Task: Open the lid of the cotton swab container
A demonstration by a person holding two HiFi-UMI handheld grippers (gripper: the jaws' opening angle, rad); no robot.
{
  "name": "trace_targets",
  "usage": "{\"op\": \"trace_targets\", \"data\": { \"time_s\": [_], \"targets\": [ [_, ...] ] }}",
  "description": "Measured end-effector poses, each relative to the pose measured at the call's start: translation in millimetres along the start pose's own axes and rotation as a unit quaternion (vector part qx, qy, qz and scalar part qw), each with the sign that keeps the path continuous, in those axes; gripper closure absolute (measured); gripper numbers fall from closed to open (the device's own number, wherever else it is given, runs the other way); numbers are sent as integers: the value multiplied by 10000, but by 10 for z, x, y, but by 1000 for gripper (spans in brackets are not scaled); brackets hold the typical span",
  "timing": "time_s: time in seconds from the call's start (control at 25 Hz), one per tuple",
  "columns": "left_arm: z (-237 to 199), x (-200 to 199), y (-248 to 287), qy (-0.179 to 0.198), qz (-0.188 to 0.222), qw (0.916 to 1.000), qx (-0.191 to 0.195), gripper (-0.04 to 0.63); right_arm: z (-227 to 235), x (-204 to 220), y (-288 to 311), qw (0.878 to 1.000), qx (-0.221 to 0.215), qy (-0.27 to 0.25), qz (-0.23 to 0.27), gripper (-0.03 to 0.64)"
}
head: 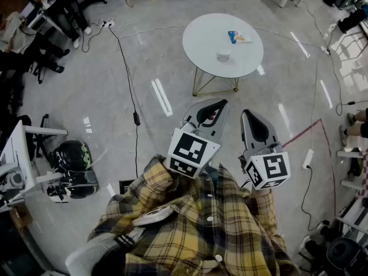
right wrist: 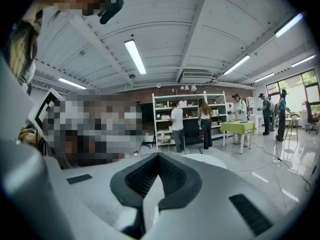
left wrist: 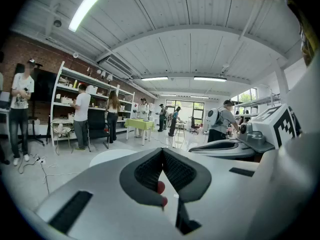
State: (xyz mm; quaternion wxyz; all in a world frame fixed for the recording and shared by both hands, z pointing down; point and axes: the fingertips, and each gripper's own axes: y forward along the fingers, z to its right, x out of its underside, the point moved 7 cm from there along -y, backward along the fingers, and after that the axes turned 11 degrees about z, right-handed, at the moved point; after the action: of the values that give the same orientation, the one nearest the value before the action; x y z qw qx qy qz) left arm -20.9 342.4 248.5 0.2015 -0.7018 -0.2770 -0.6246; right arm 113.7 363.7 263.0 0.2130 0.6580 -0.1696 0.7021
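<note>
1. Cotton swab container (head: 223, 55) stands near the middle of the round white desk (head: 201, 39), well ahead of the person. It looks like a small, pale plastic tub, so it is probably light, stiff and smooth. It would likely slide or tip under a one-sided push. A sound plan is to steady the body low with one side and take the lid at its rim with the other. The lid's seam and hinge are too small to make out
2. Open floor lies between the person and the desk, so the container is out of reach from here
3. The desk rests on thin wire legs (head: 215, 84), and a hard shove could rock it
4. The left hand-held gripper (head: 220, 103) has its jaws pressed together with nothing between them, and its own view (left wrist: 161, 154) shows the same. It is held close to the body and points toward the desk
5. The right hand-held gripper (head: 247, 114) is likewise closed and empty (right wrist: 158, 156), just beside the left one
6. A black cable (head: 137, 118) crosses the floor to the left and a red cable (head: 300, 133) to the right, both trip risks on the way in
7. A colourful packet (head: 238, 37) lies near the container, on its far side and apart from it, leaving the near side free
</note>
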Motion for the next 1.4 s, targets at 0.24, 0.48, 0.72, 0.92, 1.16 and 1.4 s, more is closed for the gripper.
{"op": "trace_targets", "data": {
  "time_s": [0.24,0.48,0.72,0.92,1.16,1.4],
  "targets": [
    [58,-5,68,14,29,10000,-22,575,87,-28,-16,10000,-30,50,64,600],
    [143,63,144,-6,39,9999,-123,575,249,9,-105,9998,-21,188,82,600],
    [201,72,270,-17,89,9994,-346,575,442,12,-196,9996,-136,213,80,600],
    [132,87,309,-1,90,9986,-526,575,551,106,-209,9993,-103,344,30,600],
    [-71,116,457,7,71,9982,-590,575,675,152,-19,9992,-19,406,7,600],
    [-443,80,849,-22,25,9987,-511,575,906,188,432,9987,38,501,-100,600]
  ]
}}
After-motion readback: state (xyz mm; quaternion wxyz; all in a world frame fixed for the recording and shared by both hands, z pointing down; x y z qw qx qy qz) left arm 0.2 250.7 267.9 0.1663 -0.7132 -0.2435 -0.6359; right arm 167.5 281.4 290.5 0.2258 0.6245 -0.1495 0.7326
